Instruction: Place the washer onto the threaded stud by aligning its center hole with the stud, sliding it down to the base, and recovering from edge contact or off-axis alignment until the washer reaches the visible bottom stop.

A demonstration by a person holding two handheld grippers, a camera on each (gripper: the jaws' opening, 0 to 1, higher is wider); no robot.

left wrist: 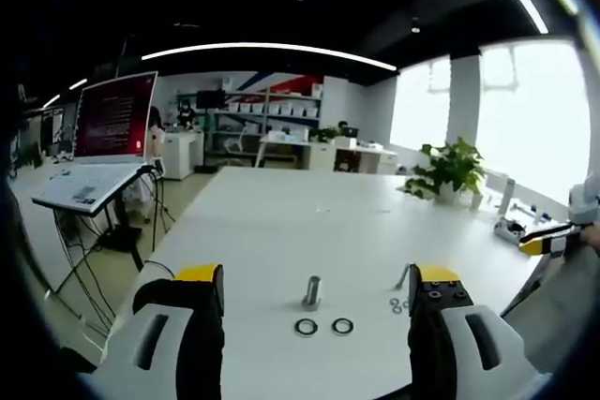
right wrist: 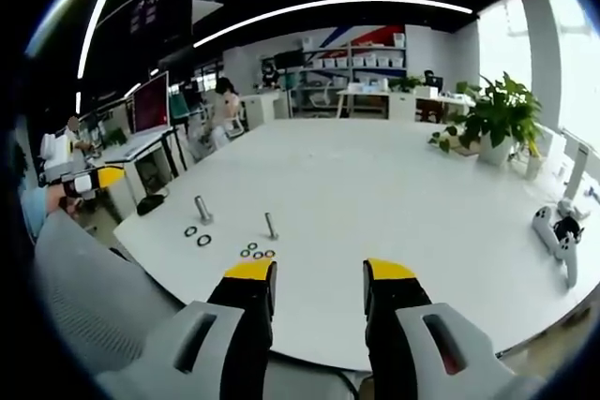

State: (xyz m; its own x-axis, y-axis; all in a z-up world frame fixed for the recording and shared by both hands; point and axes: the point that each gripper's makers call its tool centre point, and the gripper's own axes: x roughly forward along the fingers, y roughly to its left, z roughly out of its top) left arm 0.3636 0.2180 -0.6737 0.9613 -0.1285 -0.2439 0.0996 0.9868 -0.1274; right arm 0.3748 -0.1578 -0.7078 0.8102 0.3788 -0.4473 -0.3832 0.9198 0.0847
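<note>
The white table point(left wrist: 281, 222) carries everything you need, and it lies ahead of both grippers, so begin by choosing which hand does the work. In the left gripper view the left gripper point(left wrist: 317, 302) has its jaws wide apart and empty, and the larger threaded stud point(left wrist: 311, 291) stands upright at twelve o'clock between them, with two larger washers point(left wrist: 322, 327) lying flat just in front of its base, at about six o'clock from it. In the right gripper view the right gripper point(right wrist: 319, 289) also has its jaws apart and holds nothing; it is well back from the parts, which sit at about ten o'clock from its tips. There you can see a thinner stud point(right wrist: 270, 226) with a cluster of small washers point(right wrist: 257, 252) at six o'clock from its foot. No washer is on either stud yet, so the step in hand looks like the pick. The left gripper seems better placed for it. Come down over one larger washer and pinch it by its rim, leaving the centre hole uncovered; a flat ring on a smooth top will likely slide, so close gently. Then lift it level above the stud's tip, line the hole up on the axis, and lower it. If an edge catches the thread, back off slightly, level it, and retry.
</note>
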